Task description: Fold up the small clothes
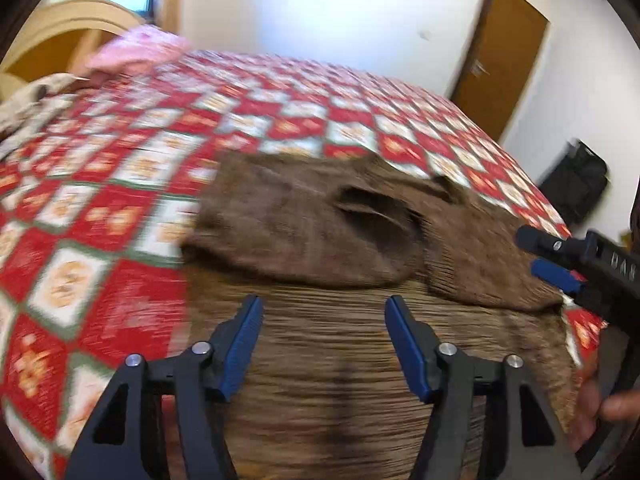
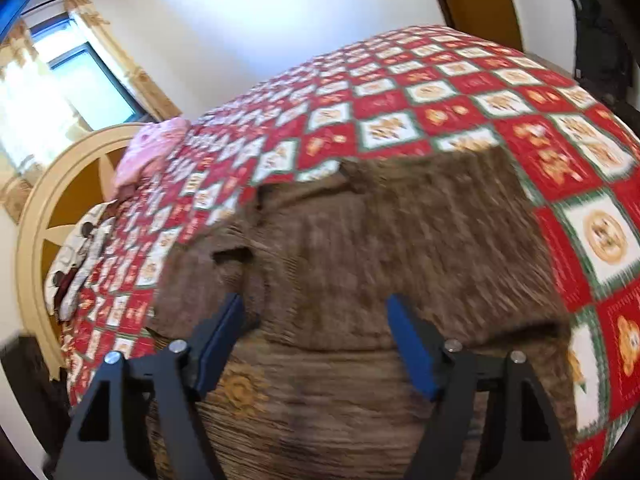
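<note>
1. Both grippers hang low over the garment: the left gripper (image 1: 324, 344) has its jaws wide apart and holds nothing, and the right gripper (image 2: 316, 344) is the same.
2. Under them lies a brown knitted sweater (image 1: 320, 232) on the red-and-white checkered bedspread (image 1: 100, 200); its body runs away from the cameras, and a folded sleeve lies across it.
3. Farther off, a pink pillow (image 1: 136, 48) rests by the arched headboard (image 2: 36, 216).
4. Behind the bed stands a brown door (image 1: 500, 60).

Light: bright daylight from the window (image 2: 80, 80), blown out white
Glare: far wall (image 1: 340, 8) washed pale
Blur: motion smear across both views
Edges: fisheye bending, dark corners
</note>
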Demonstrator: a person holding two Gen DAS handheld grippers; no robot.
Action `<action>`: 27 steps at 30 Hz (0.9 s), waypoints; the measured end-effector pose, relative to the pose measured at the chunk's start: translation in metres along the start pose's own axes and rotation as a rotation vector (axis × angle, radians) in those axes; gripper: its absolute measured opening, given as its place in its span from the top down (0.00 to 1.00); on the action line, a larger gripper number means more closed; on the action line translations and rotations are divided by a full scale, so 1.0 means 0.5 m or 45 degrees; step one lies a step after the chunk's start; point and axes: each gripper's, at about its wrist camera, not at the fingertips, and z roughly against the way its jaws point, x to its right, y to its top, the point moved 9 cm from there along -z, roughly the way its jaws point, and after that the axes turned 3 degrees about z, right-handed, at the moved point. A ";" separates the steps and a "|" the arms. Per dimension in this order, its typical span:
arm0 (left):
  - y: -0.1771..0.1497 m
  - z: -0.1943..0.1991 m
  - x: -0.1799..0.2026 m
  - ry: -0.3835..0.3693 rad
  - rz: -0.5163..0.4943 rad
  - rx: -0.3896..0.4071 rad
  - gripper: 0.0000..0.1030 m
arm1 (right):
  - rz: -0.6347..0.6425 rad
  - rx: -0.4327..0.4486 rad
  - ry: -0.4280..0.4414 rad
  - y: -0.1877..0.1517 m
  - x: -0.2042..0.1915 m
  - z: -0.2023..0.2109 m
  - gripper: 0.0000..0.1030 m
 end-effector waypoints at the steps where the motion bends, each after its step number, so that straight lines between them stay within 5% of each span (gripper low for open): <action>1: 0.001 0.005 -0.018 0.033 0.011 0.020 0.37 | 0.018 -0.002 0.002 0.004 -0.010 -0.006 0.25; 9: 0.018 -0.033 -0.115 0.180 0.185 -0.015 0.37 | 0.439 -0.074 -0.005 0.020 -0.159 -0.115 0.25; 19: 0.029 -0.085 -0.173 0.318 0.234 -0.062 0.37 | 0.940 -0.160 -0.153 0.005 -0.215 -0.256 0.23; 23: 0.003 -0.107 -0.188 0.321 0.273 -0.095 0.37 | 0.874 -0.254 -0.159 0.023 -0.161 -0.303 0.46; 27: 0.002 -0.107 -0.188 0.379 0.239 -0.066 0.37 | 0.525 -0.135 -0.314 0.107 -0.032 -0.274 0.49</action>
